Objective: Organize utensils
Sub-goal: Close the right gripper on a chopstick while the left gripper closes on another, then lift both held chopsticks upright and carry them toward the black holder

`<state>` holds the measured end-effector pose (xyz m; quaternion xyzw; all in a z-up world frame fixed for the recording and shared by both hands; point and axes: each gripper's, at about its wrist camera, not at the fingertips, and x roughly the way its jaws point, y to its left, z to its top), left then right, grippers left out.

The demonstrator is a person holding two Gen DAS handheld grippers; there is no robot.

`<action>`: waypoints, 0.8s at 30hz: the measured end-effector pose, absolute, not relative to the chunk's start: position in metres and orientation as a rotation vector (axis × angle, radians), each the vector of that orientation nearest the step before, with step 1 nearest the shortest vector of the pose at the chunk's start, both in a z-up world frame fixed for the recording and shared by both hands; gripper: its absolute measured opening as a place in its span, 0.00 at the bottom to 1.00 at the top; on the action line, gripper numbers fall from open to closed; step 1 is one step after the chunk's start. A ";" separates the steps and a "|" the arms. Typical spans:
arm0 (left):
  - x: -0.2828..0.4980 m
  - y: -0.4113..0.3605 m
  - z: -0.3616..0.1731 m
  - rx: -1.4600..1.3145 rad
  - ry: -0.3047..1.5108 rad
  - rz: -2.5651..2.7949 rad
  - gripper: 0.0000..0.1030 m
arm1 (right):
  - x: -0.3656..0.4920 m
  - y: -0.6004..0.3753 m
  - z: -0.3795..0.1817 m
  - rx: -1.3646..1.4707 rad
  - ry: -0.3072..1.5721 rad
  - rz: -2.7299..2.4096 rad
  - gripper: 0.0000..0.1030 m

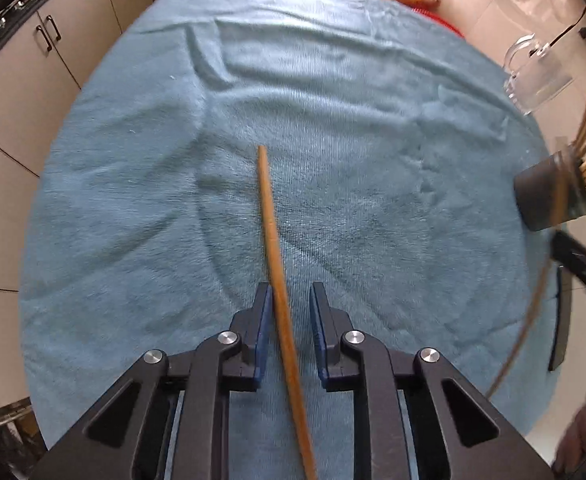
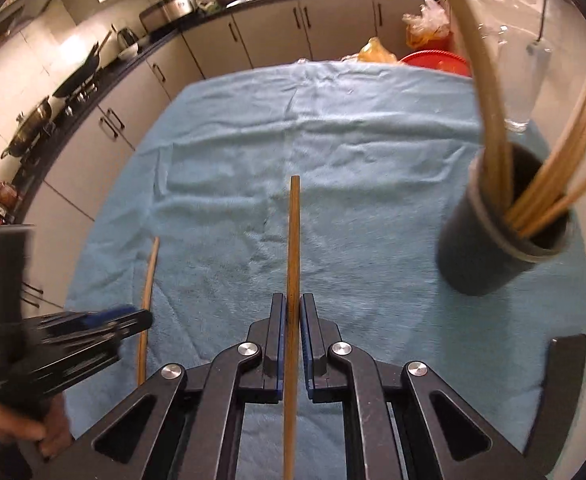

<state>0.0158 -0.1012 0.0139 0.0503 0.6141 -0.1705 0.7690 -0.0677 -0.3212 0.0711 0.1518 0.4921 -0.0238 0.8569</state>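
Note:
A wooden chopstick (image 1: 273, 232) lies on the blue towel (image 1: 173, 160) between the fingers of my left gripper (image 1: 291, 300), which is open around it with a gap on both sides. My right gripper (image 2: 292, 312) is shut on a second chopstick (image 2: 294, 240) and holds it above the towel (image 2: 353, 168). A dark utensil holder (image 2: 489, 248) with several chopsticks and a wooden handle stands to the right; it also shows in the left wrist view (image 1: 541, 196). The left gripper (image 2: 93, 328) and its chopstick (image 2: 149, 280) show blurred at the left of the right wrist view.
A clear glass mug (image 1: 533, 76) stands behind the holder at the table's right edge. A red container (image 2: 433, 58) and plastic bags (image 2: 429, 24) sit beyond the far edge. Kitchen cabinets (image 2: 253, 40) and a stove with pans (image 2: 53, 100) run along the left and back.

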 end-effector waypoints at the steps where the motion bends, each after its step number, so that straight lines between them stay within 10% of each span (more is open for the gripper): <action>1: 0.017 -0.104 0.014 0.124 1.324 -0.366 0.16 | -0.071 -0.321 0.075 0.321 1.026 -0.052 0.07; 24: 0.000 -0.064 0.143 -0.038 0.951 -0.429 0.06 | -0.117 -0.328 0.143 0.338 0.805 -0.093 0.07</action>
